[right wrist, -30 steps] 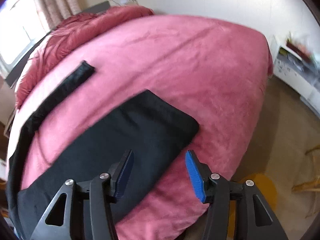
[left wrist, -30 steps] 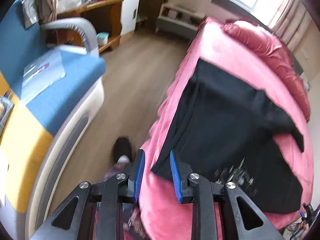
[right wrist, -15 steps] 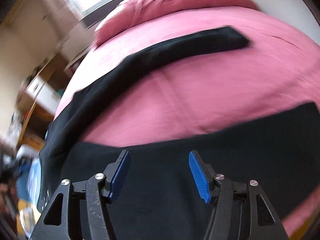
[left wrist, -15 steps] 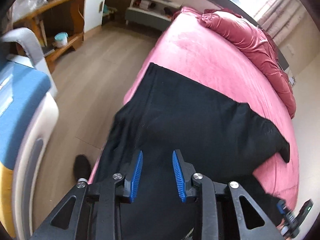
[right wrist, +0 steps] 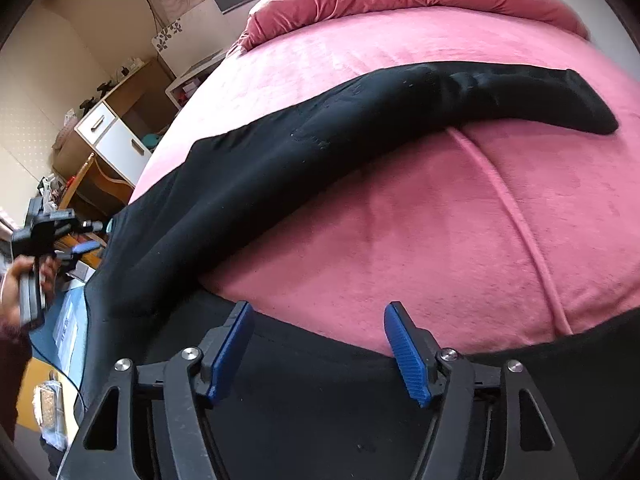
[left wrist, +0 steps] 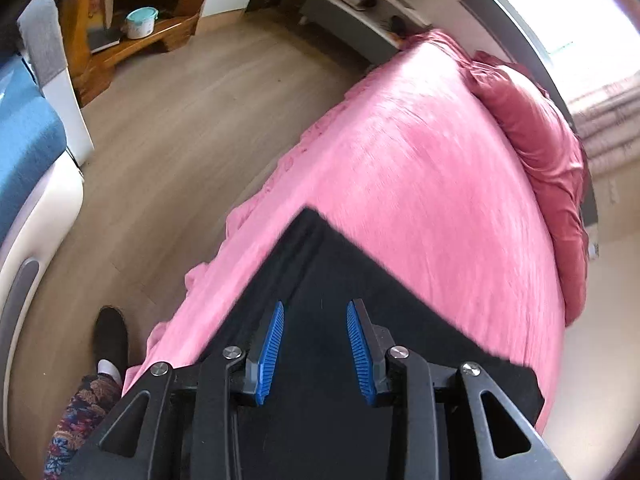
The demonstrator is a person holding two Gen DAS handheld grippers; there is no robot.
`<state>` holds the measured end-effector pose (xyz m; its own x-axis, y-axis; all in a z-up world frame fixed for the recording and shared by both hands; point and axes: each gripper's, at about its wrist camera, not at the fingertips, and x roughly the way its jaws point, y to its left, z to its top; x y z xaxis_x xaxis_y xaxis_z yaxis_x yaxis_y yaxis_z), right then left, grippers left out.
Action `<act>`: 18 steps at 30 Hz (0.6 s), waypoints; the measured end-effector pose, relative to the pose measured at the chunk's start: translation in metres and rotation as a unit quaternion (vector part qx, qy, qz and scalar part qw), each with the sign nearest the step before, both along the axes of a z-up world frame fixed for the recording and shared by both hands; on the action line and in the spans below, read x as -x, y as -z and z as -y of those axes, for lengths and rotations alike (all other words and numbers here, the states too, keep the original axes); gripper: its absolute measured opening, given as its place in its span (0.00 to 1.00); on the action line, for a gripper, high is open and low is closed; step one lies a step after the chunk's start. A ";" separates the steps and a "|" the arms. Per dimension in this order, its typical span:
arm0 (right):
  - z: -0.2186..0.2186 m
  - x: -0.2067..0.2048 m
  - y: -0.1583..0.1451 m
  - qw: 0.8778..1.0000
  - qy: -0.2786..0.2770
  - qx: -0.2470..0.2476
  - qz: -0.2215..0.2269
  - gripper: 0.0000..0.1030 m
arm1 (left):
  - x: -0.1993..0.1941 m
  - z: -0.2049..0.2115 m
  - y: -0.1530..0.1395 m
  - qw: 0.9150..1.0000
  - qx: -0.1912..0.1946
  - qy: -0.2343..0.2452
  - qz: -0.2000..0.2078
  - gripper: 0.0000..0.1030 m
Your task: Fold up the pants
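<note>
Across the lower half of the left wrist view, black pants [left wrist: 336,280] spread flat on a pink bed cover [left wrist: 420,184], one squared corner pointing toward the middle of the frame. At the bottom centre, left gripper [left wrist: 315,348] above that dark cloth, blue pads apart, nothing pinched between them. In the upper right, a rumpled red quilt [left wrist: 540,140] along the far edge of the bed. Down the left side, wooden floor [left wrist: 160,128], a blue-cushioned seat [left wrist: 24,140] and, at the lower left, a dark shoe [left wrist: 112,336] below a patterned trouser leg.

In the right wrist view, one pant leg [right wrist: 400,120] arching from the left edge to the upper right over the pink cover, the other part of the garment filling the bottom of the frame. At the bottom centre, right gripper [right wrist: 320,352] over the edge where black cloth meets pink, jaws opening wide, no fabric caught between the blue pads. At the far left edge, a hand [right wrist: 20,280] around the handle of the other tool. In the upper left, a wooden cabinet [right wrist: 116,136] with white drawers.
</note>
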<state>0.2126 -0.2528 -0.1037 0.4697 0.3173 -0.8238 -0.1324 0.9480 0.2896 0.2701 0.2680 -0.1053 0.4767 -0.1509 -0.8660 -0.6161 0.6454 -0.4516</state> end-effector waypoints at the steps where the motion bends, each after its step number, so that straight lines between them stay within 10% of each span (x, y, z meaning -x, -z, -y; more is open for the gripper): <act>1: -0.001 -0.002 0.001 1.000 -0.001 0.001 -0.001 0.67 | -0.007 -0.004 0.001 1.000 -0.005 -0.003 -0.004 0.34; 12: -0.006 -0.010 0.012 1.000 0.011 -0.012 -0.012 0.77 | -0.057 -0.017 0.026 0.998 -0.011 0.000 -0.063 0.47; 18: -0.008 -0.011 0.014 1.000 0.013 -0.011 -0.010 0.78 | -0.044 0.014 0.002 0.994 -0.086 0.060 -0.014 0.14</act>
<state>0.2232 -0.2445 -0.1179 0.4616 0.3229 -0.8262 -0.1012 0.9445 0.3126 0.3140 0.2541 -0.1076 0.4394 -0.0537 -0.8967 -0.5408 0.7812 -0.3119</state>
